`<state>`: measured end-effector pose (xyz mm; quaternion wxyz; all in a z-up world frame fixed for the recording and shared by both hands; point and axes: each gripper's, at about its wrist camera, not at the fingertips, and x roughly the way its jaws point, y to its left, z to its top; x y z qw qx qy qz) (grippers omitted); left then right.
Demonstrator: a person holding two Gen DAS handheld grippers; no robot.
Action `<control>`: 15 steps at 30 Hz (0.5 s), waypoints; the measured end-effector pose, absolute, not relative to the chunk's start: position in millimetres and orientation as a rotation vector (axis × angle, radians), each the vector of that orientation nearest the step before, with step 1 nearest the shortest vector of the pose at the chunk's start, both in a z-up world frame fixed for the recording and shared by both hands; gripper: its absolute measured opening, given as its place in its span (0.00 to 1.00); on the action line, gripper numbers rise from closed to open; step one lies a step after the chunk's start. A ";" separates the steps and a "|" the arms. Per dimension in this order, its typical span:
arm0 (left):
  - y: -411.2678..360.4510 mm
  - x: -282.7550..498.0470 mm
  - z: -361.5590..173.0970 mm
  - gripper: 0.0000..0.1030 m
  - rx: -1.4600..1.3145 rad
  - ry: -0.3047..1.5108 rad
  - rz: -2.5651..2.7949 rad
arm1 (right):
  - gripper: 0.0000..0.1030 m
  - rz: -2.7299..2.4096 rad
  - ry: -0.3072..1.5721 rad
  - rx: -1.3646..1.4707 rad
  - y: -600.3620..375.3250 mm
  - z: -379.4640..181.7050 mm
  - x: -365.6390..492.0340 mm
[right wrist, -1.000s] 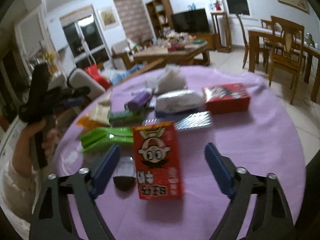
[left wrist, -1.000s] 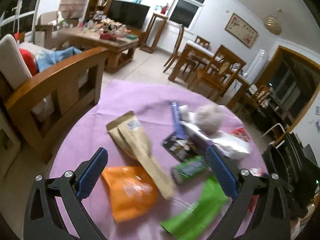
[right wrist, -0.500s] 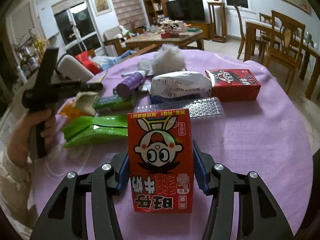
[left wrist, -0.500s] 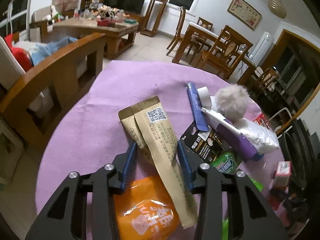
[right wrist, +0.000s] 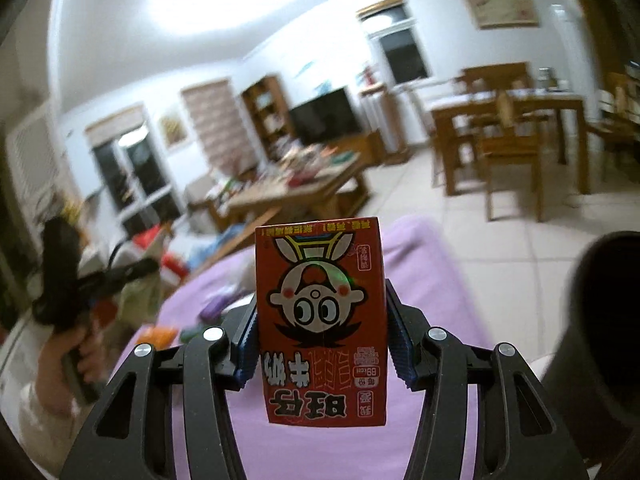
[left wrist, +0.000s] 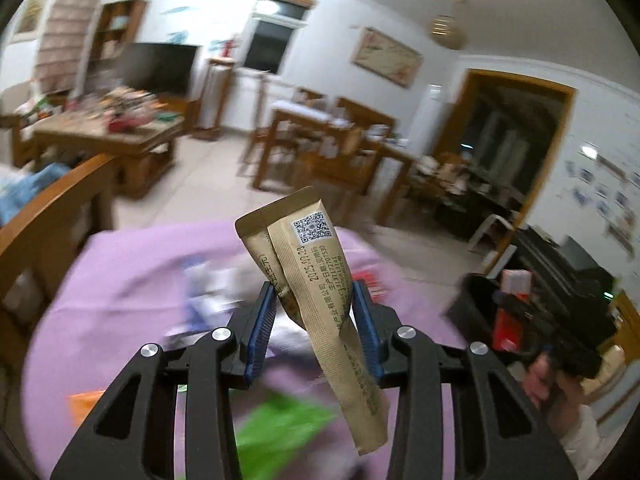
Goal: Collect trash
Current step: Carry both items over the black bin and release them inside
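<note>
above purple cloth [right wrist: 432,280], left tongs [left wrist: 314,312] grip sachet [left wrist: 316,280] dated 2025.09.28; right tongs [right wrist: 320,340] grip red carton [right wrist: 320,320].

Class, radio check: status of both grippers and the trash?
Left gripper shut on brown sachet. Right gripper shut on red carton. Both lifted off purple table. Nothing blocking.

Wooden dining table [right wrist: 508,106], tiled floor [right wrist: 460,216]

Wrapper-strewn purple tablecloth [left wrist: 120,280]
</note>
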<state>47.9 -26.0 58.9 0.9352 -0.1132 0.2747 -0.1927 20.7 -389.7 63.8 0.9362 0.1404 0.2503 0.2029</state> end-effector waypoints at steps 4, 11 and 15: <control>-105.7 58.5 68.0 0.38 -0.185 0.548 -0.550 | 0.52 0.286 0.469 0.369 -459.0 63.7 16.7; -257.1 84.3 60.1 0.38 -0.116 0.579 -0.802 | 0.52 0.048 0.389 0.444 -578.0 52.0 -3.7; -335.3 92.2 42.8 0.38 -0.079 0.607 -0.914 | 0.52 -0.064 0.376 0.494 -636.1 34.6 -12.6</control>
